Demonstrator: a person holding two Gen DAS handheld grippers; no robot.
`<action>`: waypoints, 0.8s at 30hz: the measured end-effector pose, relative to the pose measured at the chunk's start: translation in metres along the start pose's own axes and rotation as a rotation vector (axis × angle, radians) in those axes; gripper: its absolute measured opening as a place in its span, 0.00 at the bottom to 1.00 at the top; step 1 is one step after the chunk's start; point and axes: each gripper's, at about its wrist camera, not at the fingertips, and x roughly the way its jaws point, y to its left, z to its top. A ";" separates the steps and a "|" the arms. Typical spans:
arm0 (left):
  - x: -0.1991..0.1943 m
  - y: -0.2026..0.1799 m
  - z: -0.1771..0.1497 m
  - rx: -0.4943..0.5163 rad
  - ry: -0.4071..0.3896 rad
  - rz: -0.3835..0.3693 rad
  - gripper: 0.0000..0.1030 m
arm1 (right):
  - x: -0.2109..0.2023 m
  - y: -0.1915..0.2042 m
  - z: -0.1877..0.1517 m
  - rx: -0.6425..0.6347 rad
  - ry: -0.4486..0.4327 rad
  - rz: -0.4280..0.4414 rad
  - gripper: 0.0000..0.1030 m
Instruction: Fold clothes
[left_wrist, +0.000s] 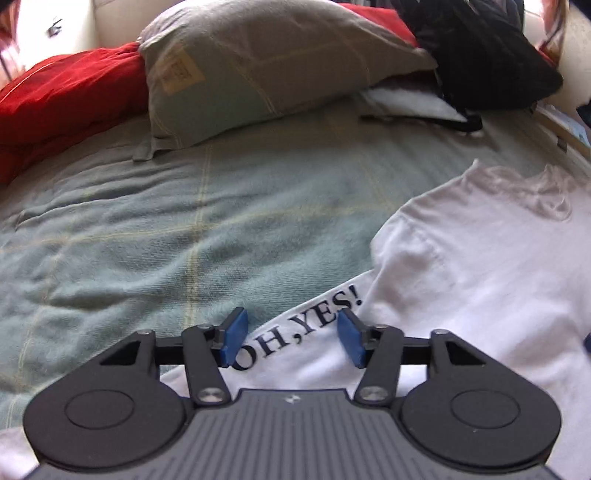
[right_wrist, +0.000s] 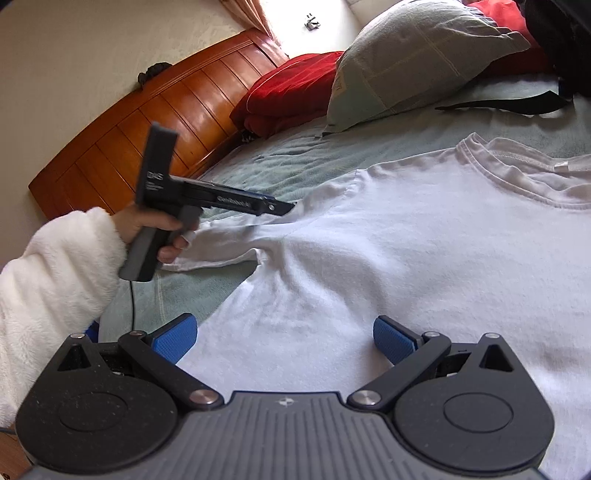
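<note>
Where the bed (right_wrist: 258, 162) is covered by a grey-green blanket with faint pale check lines, a white T-shirt (right_wrist: 406, 258) is spread on it, its ribbed neckline turned toward the pillows. One short sleeve (right_wrist: 221, 243) is stretched sideways, and the cloth is gathered into creases at the armpit. Black serif lettering reading "OH,YES!" (left_wrist: 299, 332) is seen on a turned-over part of the shirt. The left tongs (left_wrist: 291, 336) are held spread above that lettering, with nothing between their blue pads. In the right wrist view their tip is seen at the sleeve's shoulder seam, though contact cannot be judged. The right tongs (right_wrist: 284, 339) are held wide apart over the shirt's body. A grey-green pillow (left_wrist: 266, 70), a red cushion (left_wrist: 70, 96) and a black bag (left_wrist: 491, 55) are seen at the head of the bed, beside a varnished wooden headboard (right_wrist: 147, 122) and a cream wall.
</note>
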 end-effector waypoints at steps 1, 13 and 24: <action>0.001 0.002 -0.001 -0.011 -0.007 -0.009 0.56 | 0.000 0.002 0.000 -0.010 0.001 -0.007 1.00; -0.004 -0.001 0.009 -0.091 -0.061 0.068 0.02 | 0.002 0.011 -0.004 -0.065 0.003 -0.048 1.00; -0.024 -0.025 0.006 -0.264 -0.035 -0.202 0.43 | 0.000 0.011 -0.005 -0.058 -0.001 -0.048 1.00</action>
